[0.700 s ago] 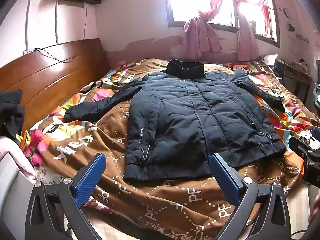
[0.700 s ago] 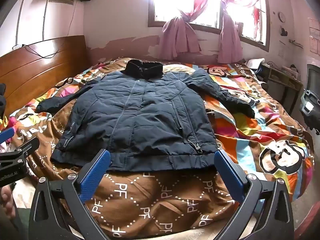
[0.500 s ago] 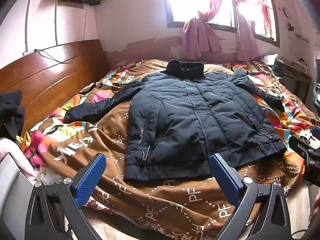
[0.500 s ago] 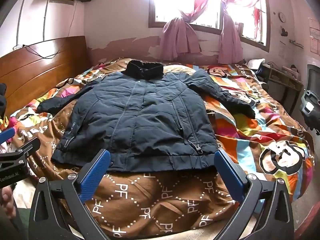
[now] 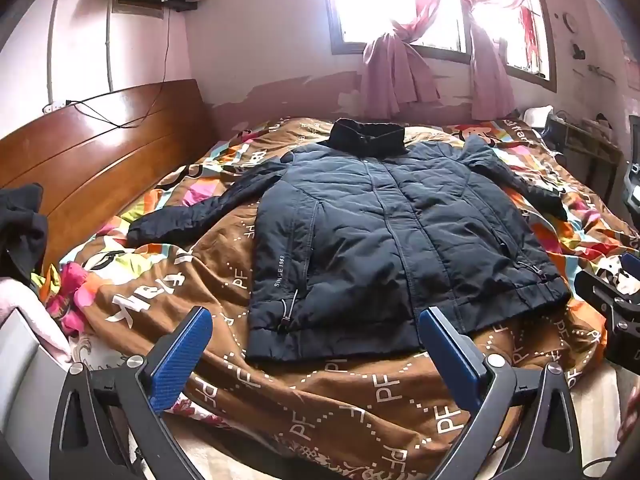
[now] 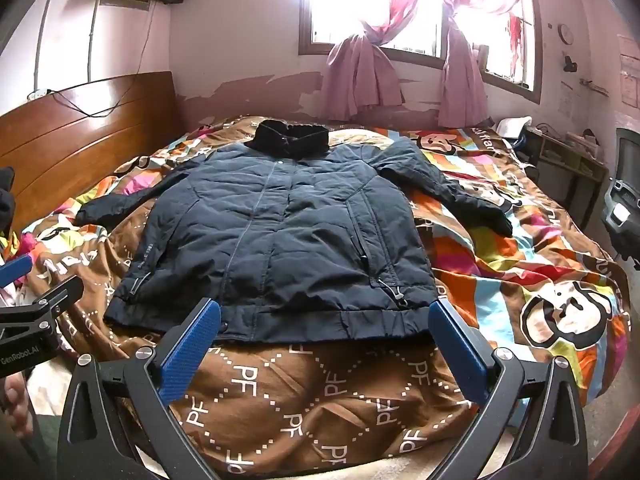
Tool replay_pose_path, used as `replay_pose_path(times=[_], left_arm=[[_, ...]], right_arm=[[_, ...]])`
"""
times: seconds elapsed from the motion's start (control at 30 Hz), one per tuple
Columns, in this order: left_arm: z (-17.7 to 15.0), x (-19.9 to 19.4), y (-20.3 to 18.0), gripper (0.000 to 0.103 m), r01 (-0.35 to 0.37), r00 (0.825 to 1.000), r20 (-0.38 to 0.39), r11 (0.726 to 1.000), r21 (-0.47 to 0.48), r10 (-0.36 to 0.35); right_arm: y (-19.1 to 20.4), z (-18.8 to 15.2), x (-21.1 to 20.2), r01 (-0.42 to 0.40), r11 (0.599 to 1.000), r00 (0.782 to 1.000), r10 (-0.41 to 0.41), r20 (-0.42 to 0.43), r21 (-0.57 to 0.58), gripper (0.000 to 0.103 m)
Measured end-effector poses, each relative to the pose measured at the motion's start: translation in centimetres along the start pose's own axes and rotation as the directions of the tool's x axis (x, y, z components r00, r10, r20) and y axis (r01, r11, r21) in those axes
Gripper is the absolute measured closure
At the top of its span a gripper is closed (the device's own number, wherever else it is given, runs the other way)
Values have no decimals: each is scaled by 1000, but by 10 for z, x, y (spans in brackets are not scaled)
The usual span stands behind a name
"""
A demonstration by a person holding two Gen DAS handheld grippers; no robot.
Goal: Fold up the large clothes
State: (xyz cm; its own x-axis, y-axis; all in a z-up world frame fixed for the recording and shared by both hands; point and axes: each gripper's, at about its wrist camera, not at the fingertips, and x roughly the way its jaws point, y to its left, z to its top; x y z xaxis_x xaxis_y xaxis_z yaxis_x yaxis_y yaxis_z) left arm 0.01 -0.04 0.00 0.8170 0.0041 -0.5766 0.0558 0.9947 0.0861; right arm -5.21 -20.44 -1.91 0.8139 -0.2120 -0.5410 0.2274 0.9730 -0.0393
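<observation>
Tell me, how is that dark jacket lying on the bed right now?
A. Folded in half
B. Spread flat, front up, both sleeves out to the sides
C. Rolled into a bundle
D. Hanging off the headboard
B: the jacket lies flat on the patterned blanket, zipper side up, collar toward the window, with one sleeve stretched out on each side.

Jacket [image 5: 384, 232] lies flat on bed [image 5: 360, 400], headboard [image 5: 100, 152] left.
</observation>
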Motion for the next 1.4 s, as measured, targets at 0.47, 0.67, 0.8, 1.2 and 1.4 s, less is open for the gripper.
replay_pose_path(times=[0.47, 0.67, 0.8, 1.2, 1.4], left_arm=[[0, 1, 0, 0, -3, 1000, 3, 1000, 1, 3], [0, 0, -1, 0, -4, 1000, 1, 1000, 5, 4], [1, 0, -1, 0, -3, 1000, 0, 1000, 4, 3], [0, 2, 0, 0, -7, 1000, 3, 1000, 4, 7], [0, 0, -1, 0, -5, 1000, 4, 1000, 7, 5]], right_arm=[[5, 0, -3, 3, 1000, 1000, -3, -8, 1, 1], [1, -3, 0, -1, 1000, 1000, 1, -5, 4, 1], [1, -3, 0, -2, 1000, 1000, 2, -4, 3, 1], [1, -4, 0, -5, 1000, 1000, 5, -8, 5, 1], [0, -3, 1, -5, 1000, 1000, 5, -9, 4, 1]])
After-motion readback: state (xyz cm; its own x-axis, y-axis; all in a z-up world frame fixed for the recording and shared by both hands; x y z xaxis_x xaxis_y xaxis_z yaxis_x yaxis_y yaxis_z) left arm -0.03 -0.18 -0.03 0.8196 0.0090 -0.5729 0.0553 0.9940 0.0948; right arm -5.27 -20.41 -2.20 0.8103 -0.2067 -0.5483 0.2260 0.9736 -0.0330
